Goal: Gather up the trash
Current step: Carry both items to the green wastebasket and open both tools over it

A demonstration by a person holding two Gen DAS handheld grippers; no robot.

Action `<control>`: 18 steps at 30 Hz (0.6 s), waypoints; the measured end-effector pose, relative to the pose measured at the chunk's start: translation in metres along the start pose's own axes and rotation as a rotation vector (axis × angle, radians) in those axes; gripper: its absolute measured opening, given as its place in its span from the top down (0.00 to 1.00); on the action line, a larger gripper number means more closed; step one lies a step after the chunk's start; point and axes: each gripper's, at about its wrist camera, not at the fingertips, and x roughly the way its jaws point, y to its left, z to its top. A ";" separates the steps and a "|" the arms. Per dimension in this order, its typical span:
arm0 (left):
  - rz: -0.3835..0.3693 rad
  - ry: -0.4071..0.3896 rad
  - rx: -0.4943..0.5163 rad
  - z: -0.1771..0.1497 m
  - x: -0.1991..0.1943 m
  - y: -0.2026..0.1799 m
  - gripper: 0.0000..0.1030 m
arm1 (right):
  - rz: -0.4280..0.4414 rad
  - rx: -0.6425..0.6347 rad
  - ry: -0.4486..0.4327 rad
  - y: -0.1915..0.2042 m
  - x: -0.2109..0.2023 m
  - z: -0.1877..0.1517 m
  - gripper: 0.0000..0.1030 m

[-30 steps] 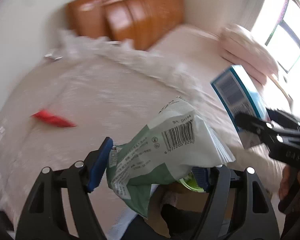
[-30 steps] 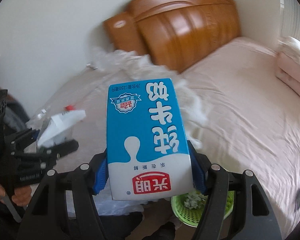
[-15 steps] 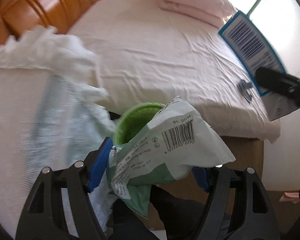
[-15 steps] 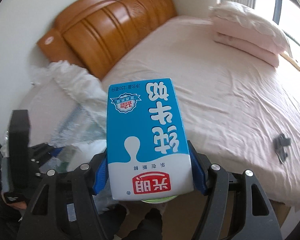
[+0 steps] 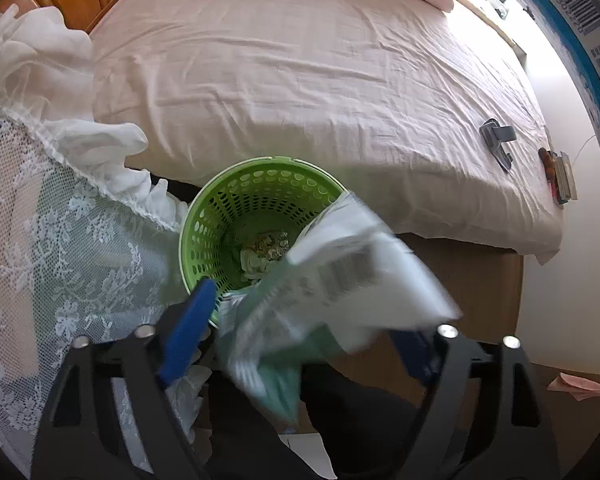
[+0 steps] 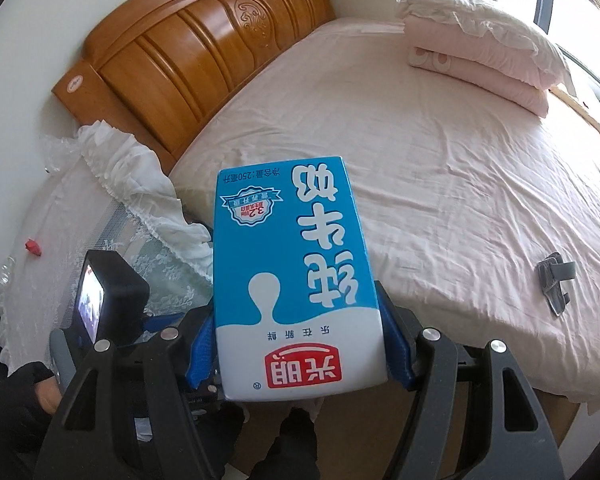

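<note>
A green perforated trash basket (image 5: pixel 204 208) stands on the floor between the bed and a lace-covered table, with crumpled scraps at its bottom. My left gripper (image 5: pixel 304 316) points down over its near rim and its jaws are opening. The green-and-white snack wrapper (image 5: pixel 340 280) is blurred between them, loose from the blue pads (image 5: pixel 188 320). My right gripper (image 6: pixel 296 344) is shut on a blue-and-white milk carton (image 6: pixel 296 272), held above the bed's edge. The carton (image 5: pixel 572 20) also shows at the top right of the left wrist view.
A pink bed (image 5: pixel 300 80) with a wooden headboard (image 6: pixel 188 52) and folded quilt (image 6: pixel 480 52) lies behind the basket. A grey clip (image 5: pixel 496 140) lies on the bed. A red wrapper (image 6: pixel 33 248) rests on the lace cloth (image 5: pixel 60 240). A pink scrap (image 5: pixel 580 386) is on the floor.
The left gripper swung from the lace table to above the green basket and tilted down. Its jaws widened and the wrapper slipped loose. The right gripper followed, still clamping the carton.
</note>
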 end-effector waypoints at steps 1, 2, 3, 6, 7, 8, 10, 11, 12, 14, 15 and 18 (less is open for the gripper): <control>0.005 -0.003 0.000 0.001 0.001 -0.001 0.16 | 0.001 0.000 0.002 0.001 0.001 0.000 0.34; 0.011 -0.007 -0.001 0.000 0.000 -0.001 0.10 | 0.001 -0.001 0.006 0.001 0.002 0.000 0.34; 0.015 -0.012 -0.003 0.000 -0.002 -0.001 0.09 | 0.001 -0.002 0.009 0.002 0.004 0.001 0.34; 0.022 -0.015 -0.007 -0.001 -0.006 0.000 0.09 | 0.006 -0.007 0.017 0.003 0.008 0.001 0.34; 0.025 -0.015 -0.011 -0.001 -0.007 0.000 0.09 | 0.007 -0.010 0.019 0.004 0.010 0.001 0.33; 0.029 -0.017 -0.016 -0.001 -0.009 0.001 0.09 | 0.009 -0.013 0.021 0.005 0.011 0.002 0.33; 0.036 -0.027 -0.022 -0.003 -0.015 0.004 0.09 | 0.014 -0.016 0.027 0.006 0.016 0.002 0.33; 0.042 -0.035 -0.024 -0.004 -0.020 0.005 0.09 | 0.016 -0.018 0.030 0.006 0.018 0.002 0.33; 0.054 -0.046 -0.026 -0.005 -0.025 0.007 0.09 | 0.017 -0.019 0.034 0.006 0.021 0.002 0.33; 0.078 -0.090 -0.027 -0.008 -0.043 0.009 0.09 | 0.026 -0.019 0.052 0.007 0.031 0.001 0.33; 0.083 -0.101 -0.029 -0.009 -0.049 0.009 0.09 | 0.035 -0.016 0.062 0.007 0.036 0.001 0.33; 0.104 -0.162 -0.044 -0.018 -0.081 0.015 0.09 | 0.065 -0.007 0.102 0.012 0.059 -0.004 0.33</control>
